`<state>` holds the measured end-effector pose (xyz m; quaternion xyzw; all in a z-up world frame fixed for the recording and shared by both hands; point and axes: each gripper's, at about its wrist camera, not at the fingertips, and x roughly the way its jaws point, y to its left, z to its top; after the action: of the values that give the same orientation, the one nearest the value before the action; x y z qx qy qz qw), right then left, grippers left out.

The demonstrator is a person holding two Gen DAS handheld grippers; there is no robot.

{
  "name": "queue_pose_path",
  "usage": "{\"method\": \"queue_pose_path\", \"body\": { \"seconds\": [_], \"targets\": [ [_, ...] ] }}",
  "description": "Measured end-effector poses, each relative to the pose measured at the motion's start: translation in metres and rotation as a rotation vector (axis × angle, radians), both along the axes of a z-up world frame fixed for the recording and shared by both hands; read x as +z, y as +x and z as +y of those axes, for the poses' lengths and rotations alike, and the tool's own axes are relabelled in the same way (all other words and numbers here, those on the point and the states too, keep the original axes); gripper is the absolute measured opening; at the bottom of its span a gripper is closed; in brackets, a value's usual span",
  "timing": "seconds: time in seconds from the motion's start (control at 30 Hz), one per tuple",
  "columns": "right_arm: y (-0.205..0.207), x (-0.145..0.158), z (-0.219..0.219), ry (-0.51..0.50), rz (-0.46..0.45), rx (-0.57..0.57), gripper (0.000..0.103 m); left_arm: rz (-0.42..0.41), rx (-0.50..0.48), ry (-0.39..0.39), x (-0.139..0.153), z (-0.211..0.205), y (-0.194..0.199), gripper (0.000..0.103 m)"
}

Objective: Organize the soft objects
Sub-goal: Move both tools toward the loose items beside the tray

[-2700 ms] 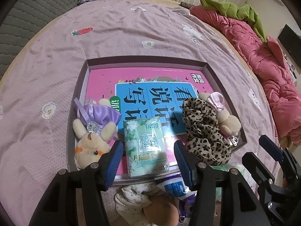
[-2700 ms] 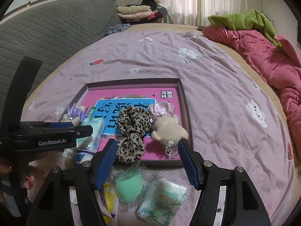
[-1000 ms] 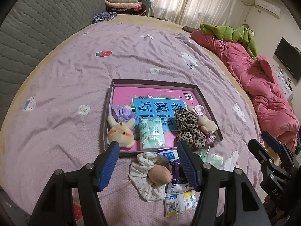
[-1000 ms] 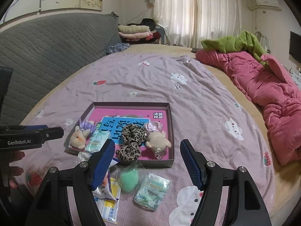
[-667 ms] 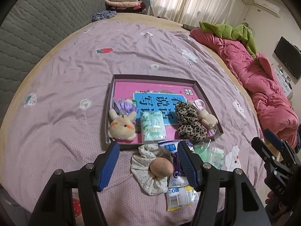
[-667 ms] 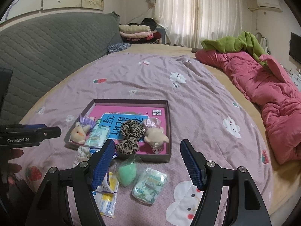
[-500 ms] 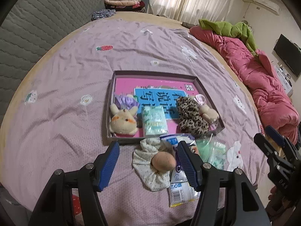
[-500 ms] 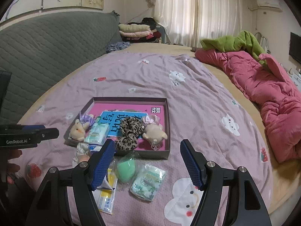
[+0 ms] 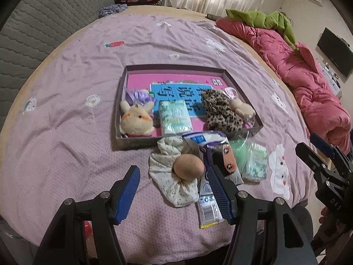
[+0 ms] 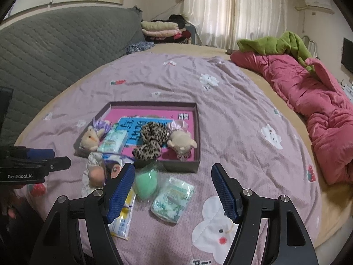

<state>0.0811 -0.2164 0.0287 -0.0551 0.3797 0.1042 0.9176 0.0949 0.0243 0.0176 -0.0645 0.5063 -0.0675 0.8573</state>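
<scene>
Green sponge [image 9: 239, 153] half behind packet [image 9: 217, 154]

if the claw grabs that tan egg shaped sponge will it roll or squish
The tan egg-shaped sponge looks rounded, so a push would probably roll it off the crumpled floral fabric scrunchie under it. It seems soft, so likely squishes and weighs little.

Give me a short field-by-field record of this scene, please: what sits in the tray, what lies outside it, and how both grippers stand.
surface: bed with purple sheet
tray: rabbit plush, tissue pack, leopard scrunchie, bear plush
outside tray, near edge: floral scrunchie, tan sponge, green sponge, second tissue pack, sachets
left gripper: open, empty
right gripper: open, empty
</scene>
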Motion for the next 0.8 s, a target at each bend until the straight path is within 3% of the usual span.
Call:
{"method": "queue_pose_path", "body": {
  "seconds": [0.47,0.8],
  "targets": [
    [-0.007,-0.026,0.005,-0.007,0.068,0.017,0.073,0.046,-0.045,0.008,-0.021,-0.013,-0.011,0.064],
    [-0.002,-0.037,0.005,-0.003,0.106,0.001,0.074,0.063,-0.025,0.004,-0.031,-0.014,-0.006,0.064]
  ]
}}
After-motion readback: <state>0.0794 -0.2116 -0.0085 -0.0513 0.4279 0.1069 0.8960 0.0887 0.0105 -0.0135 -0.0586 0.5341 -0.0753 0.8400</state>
